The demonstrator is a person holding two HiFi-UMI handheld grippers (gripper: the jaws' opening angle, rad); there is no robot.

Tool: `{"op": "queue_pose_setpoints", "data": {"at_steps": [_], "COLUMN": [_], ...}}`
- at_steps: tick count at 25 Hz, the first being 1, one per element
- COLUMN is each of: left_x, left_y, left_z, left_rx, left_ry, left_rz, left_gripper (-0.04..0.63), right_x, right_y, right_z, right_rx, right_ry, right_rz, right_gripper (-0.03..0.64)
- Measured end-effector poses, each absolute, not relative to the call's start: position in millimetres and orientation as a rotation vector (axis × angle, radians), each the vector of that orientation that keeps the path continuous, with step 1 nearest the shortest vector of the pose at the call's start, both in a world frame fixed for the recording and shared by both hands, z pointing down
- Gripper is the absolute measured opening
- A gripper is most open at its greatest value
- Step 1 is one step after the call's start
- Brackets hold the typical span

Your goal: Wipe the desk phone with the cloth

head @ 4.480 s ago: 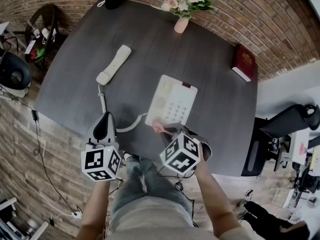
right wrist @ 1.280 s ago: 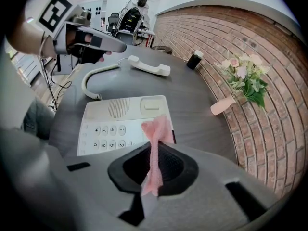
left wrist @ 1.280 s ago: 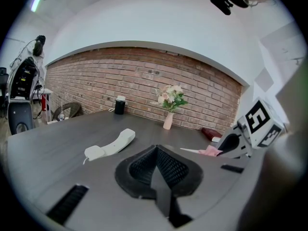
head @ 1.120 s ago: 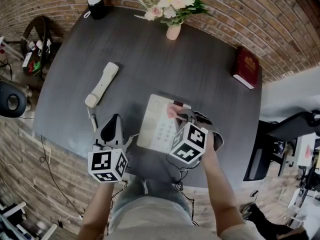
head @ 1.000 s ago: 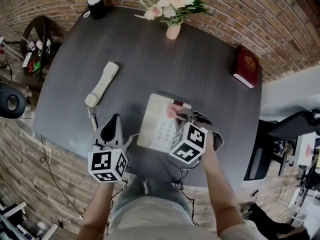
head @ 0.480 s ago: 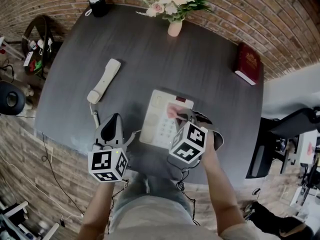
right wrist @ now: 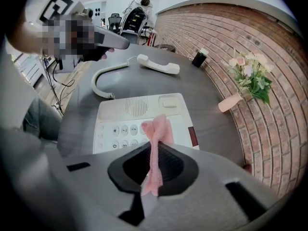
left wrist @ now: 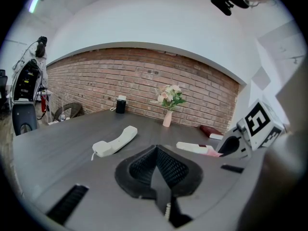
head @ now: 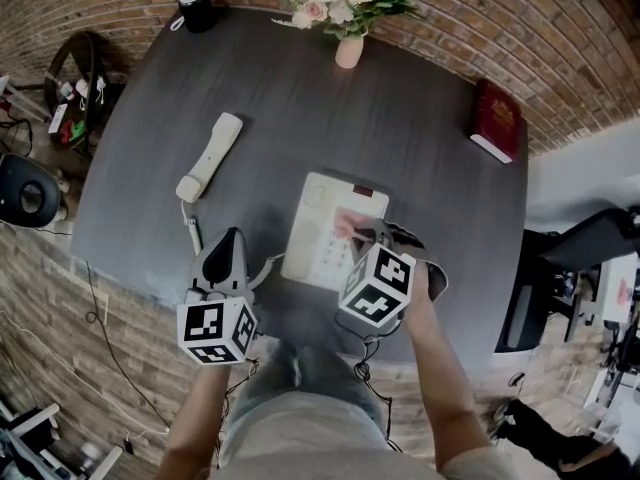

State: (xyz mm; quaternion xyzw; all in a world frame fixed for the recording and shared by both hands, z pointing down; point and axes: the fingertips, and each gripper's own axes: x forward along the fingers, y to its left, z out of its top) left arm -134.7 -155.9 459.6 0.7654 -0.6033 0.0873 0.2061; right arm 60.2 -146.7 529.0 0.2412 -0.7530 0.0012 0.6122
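Pinching a crumpled pink cloth (right wrist: 159,129) between closed jaws, right gripper (right wrist: 153,163) holds it on the keypad of the cream desk phone (head: 318,213), mid-table. Handset (head: 209,156) lies off-hook, well left. Left gripper (head: 222,250) closed, empty

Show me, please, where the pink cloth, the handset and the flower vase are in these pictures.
pink cloth (right wrist: 158,132): right gripper view, on its bunched upper end.
handset (head: 209,154): head view, on the middle of its body.
flower vase (head: 349,52): head view, on the middle of its body.
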Motion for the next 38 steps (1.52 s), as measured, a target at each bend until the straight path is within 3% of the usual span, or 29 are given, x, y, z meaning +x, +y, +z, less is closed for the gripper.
{"op": "queue_pose_setpoints", "data": {"at_steps": [38], "left_x": [-130], "left_y": [-124], "left_z": [465], "left_rx": [2.149], "left_ry": [-1.657], "left_rz": [0.258], "left_gripper": [0.003], "right_x": [54], "right_y": [-96], "right_z": [545], "right_rx": [0.515], "right_ry": [-1.747], "right_rz": [0.046], "right_gripper": [0.02]}}
